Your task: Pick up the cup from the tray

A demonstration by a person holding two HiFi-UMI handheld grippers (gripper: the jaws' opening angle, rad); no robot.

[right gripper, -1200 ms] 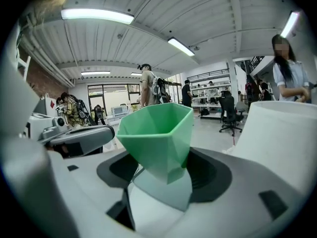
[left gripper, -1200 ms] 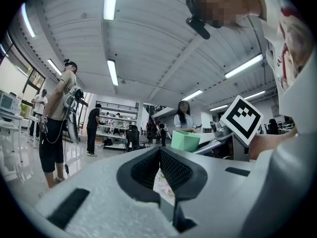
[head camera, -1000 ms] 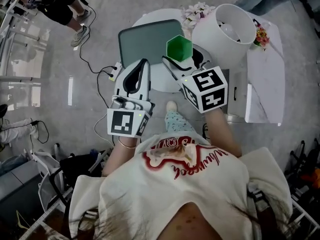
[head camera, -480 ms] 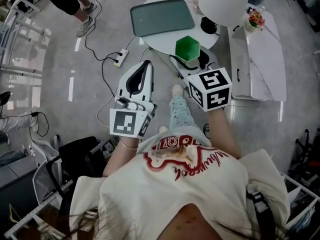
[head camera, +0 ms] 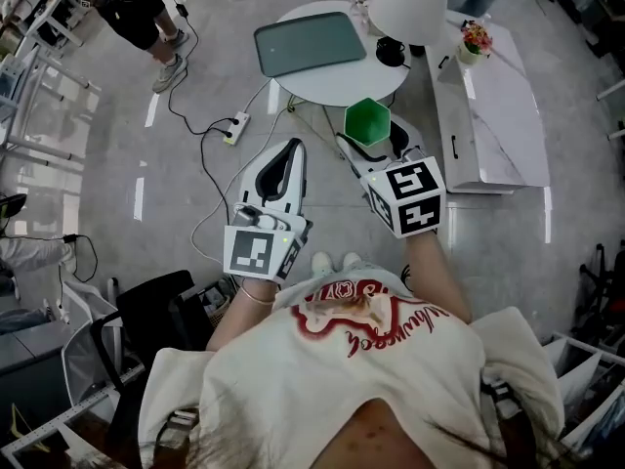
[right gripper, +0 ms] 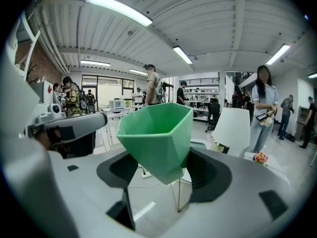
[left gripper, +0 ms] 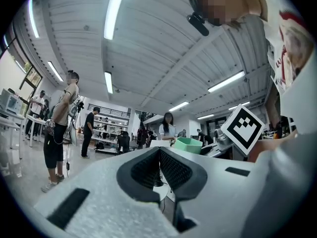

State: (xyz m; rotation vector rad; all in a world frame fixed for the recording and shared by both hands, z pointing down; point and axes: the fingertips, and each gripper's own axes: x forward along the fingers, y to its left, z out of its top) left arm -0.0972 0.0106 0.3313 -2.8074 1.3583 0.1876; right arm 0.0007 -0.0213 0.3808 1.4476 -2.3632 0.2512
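One cup (head camera: 367, 120), looks light stiff plastic, clamped in your R hand-held gripper (head camera: 371, 147); L hand-held gripper (head camera: 291, 149) jaws together, empty. Squeeze flat facets, not rim.

Lighting: cool, even, from ceiling tube lights (right gripper: 119, 9); shadows soft. Head view: dimmish, sharp. Both gripper views: fisheye bowing, black vignetted corners, nearest surfaces blurred, tubes glaring white.

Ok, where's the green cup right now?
The green cup is right of centre in the head view, clamped in the right gripper, off the tray, just nearer than the round table.
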